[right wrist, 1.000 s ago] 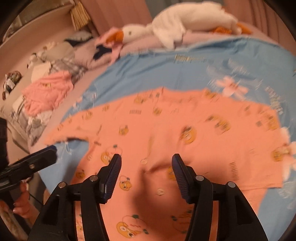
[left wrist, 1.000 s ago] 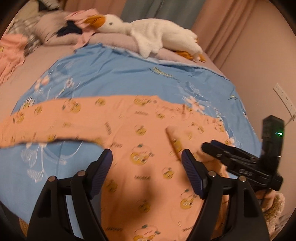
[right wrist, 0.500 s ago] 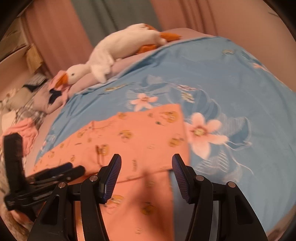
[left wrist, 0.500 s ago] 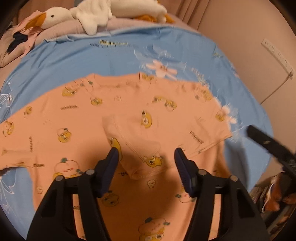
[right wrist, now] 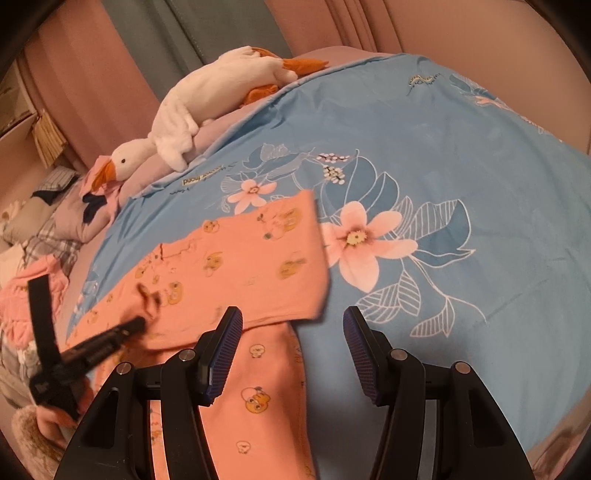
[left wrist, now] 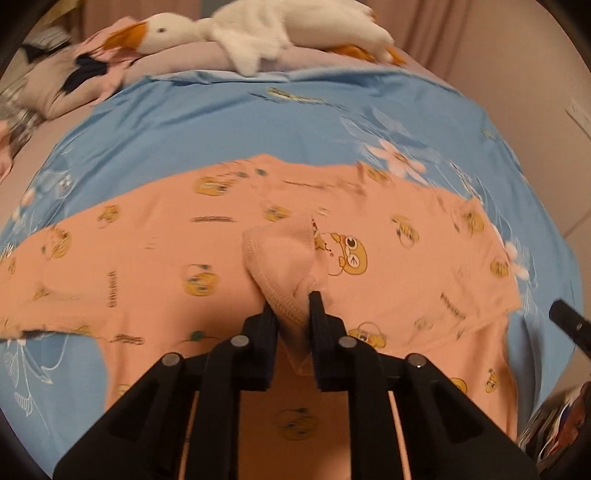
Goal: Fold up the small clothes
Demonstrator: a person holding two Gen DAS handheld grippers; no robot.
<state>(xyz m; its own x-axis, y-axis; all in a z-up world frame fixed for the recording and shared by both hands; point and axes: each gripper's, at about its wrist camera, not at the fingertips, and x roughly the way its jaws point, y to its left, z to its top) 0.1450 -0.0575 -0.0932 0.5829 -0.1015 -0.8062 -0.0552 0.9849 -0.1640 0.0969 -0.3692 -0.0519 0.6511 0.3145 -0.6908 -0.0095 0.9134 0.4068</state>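
Now: bed (left wrist: 258, 122), blue flowered sheet, carries everything. Plush goose (left wrist: 266, 29) lies along the far edge by the pillows, well clear of the work.

Orange shirt (left wrist: 147, 258) with a yellow cartoon print is spread flat across the near half of the sheet; one sleeve end (right wrist: 291, 258) reaches toward the big pink flower.

Change since half a second ago: left hand-held gripper (left wrist: 291, 314), then wide open above a loose flap of the shirt, has closed on it. A stitched fold of hem (left wrist: 280, 258) is bunched between its fingers and stands up off the cloth.

Right hand-held gripper (right wrist: 291, 350) has its jaws wide apart and nothing in them, hovering over the shirt's edge beside the sleeve.

Judgement: first grasp secured; fold itself not yet made. Next likely step is carrying the pinched hem across while the right side finds its own hold. Risk: thin pinch may slip.
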